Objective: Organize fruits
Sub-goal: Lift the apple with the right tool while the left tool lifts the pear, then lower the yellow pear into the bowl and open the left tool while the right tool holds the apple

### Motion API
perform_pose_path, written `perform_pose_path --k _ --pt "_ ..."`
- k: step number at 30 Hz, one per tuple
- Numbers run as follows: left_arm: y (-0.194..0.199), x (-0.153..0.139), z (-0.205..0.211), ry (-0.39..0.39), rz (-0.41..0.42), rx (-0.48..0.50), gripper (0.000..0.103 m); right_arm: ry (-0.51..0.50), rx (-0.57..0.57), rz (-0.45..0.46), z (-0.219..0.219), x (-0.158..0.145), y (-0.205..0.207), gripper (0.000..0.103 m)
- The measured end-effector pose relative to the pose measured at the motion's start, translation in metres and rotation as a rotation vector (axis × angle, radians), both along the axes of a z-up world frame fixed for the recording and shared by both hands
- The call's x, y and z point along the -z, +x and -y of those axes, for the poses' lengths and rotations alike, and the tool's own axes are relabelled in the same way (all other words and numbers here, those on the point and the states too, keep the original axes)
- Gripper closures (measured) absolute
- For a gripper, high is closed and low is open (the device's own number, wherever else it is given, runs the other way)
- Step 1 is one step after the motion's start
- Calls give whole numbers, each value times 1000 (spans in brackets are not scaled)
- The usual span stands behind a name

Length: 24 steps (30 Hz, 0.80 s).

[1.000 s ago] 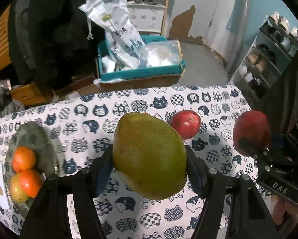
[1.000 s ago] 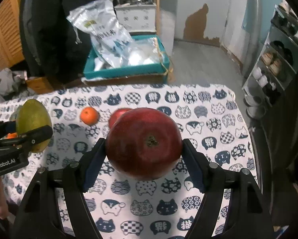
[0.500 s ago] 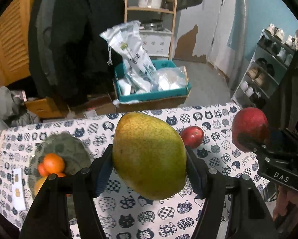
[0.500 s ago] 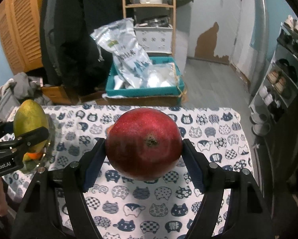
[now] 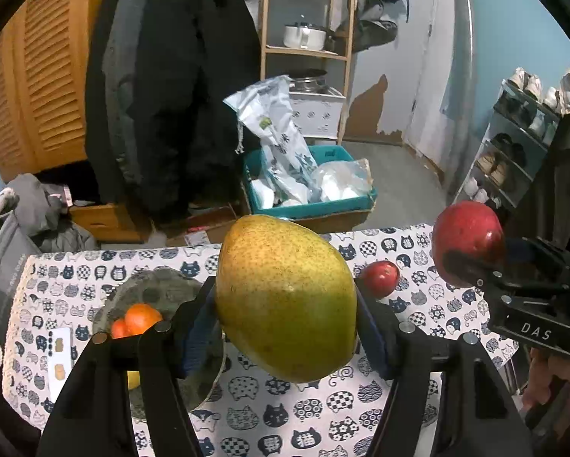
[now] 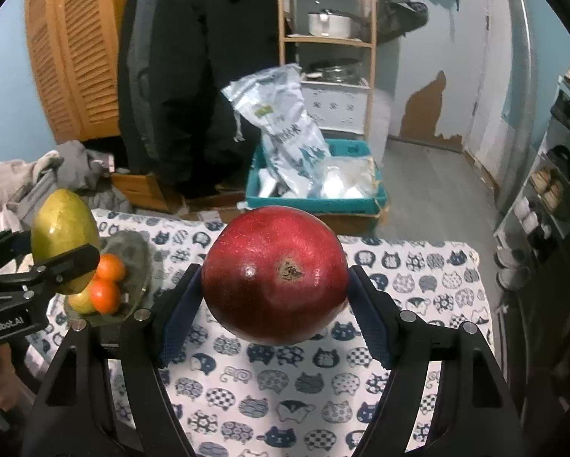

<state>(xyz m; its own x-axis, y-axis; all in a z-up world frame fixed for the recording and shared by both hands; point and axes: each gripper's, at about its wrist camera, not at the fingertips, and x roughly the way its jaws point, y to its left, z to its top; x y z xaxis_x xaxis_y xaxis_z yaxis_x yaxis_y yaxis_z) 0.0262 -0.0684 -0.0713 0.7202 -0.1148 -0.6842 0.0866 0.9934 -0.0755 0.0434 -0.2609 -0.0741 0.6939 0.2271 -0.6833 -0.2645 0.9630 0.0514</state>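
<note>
Clamped between the blue pads of the left gripper (image 5: 285,327) is a large green-yellow mango (image 5: 285,297), lifted clear above the table (image 5: 323,411) with its cat-print cloth; the jaws stand partly apart, pressed against the fruit's two sides. Beside it, the right gripper (image 6: 275,304) grips a big red pomegranate (image 6: 275,276) the same way, its pads tight on either flank and the crown scar facing the camera, also held off the cloth. Just beyond the left gripper's finger sits a grey plate (image 5: 163,285) near the table's left end, carrying oranges (image 5: 142,318) and a yellowish fruit (image 6: 80,301) partly hidden. A small red apple (image 5: 380,278) rests alone on the cloth, to the right of the mango in the left wrist view. Past the far table edge, a teal box (image 5: 311,209) holds plastic bags on the floor, with a dark coat (image 5: 171,95) and wooden shelving (image 5: 308,49) behind.
</note>
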Motion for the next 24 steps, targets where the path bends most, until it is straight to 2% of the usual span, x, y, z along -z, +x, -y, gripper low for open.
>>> perform_pose_path --k 12,24 --pt "-15 -12 -43 -2 44 -71 34 11 -91 28 -53 -18 2 27" --pt "-23 -10 -94 -16 47 -160 34 9 -179 15 -113 -18 10 27"
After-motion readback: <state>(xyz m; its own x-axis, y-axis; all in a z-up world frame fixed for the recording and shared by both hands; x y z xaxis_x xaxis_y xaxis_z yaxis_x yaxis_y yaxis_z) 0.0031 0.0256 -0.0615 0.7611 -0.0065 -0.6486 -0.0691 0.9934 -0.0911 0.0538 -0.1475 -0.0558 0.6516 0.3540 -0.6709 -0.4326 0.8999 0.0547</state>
